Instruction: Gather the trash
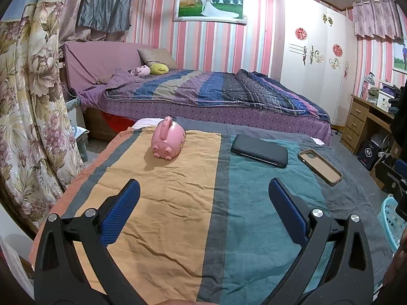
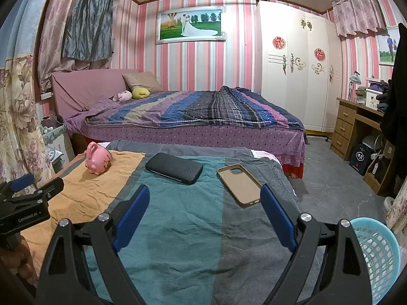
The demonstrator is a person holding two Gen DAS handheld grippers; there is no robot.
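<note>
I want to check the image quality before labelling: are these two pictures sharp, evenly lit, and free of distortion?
Left wrist view: sharp, but the fisheye bends the wardrobe and curtain, with dark corners. Right wrist view: equally sharp, the same bending, soft indoor light, faint shadow under the pink mug; no strong glare.
</note>
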